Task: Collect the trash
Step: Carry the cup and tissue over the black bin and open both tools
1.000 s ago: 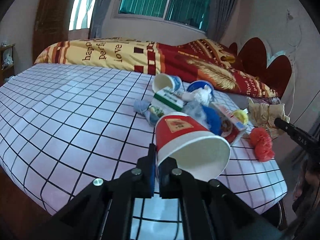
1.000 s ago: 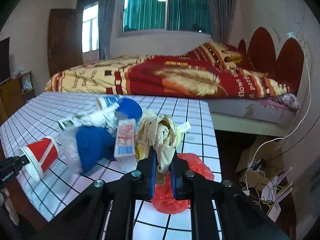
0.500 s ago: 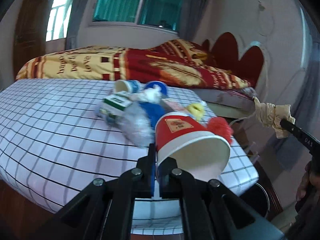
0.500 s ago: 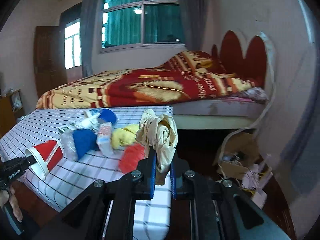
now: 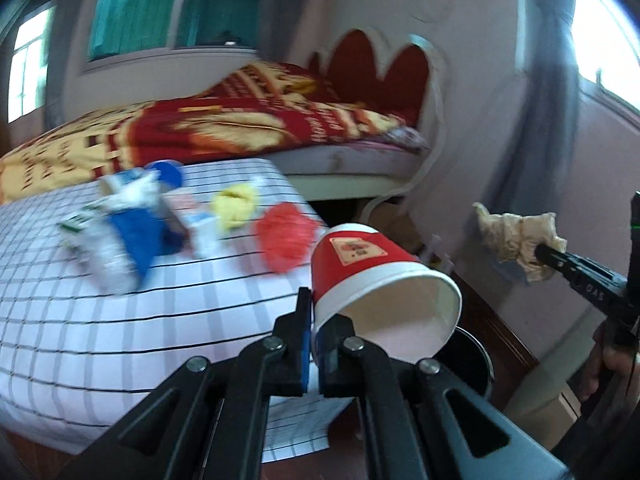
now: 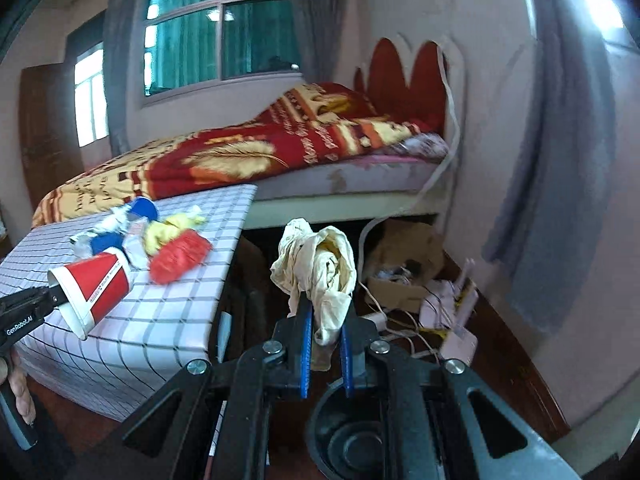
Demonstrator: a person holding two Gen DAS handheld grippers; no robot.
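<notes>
Both hand-held tongs have swung away from the checked table toward the floor at its end, each carrying a piece of trash. A second ago they were over the tabletop; now a round black bin (image 6: 352, 436) sits directly below the right gripper (image 6: 325, 344), and its rim shows just beyond and below the left gripper (image 5: 316, 332). That likely means the pickup is finished and dropping is next.

The left gripper is clamped on the rim wall of a red paper cup (image 5: 372, 276), one finger outside and one inside. The cup lies tilted, its white, smooth inside facing the camera, a pale label on its waxy red side.

The right gripper pinches a crumpled cream tissue (image 6: 320, 276), soft and wrinkled, bunched above blue-lined fingers (image 6: 306, 344).

Behind and to the left of both grippers, the table (image 5: 80, 320) wears a white cloth with thin dark grid lines. More trash remains there: a fuzzy red wad (image 5: 284, 236), a yellow crumpled wad (image 5: 234, 204), a small carton (image 5: 200, 228), and blue and clear plastic wrapping (image 5: 124, 240), blurred by motion. So collection is only partly done.
</notes>
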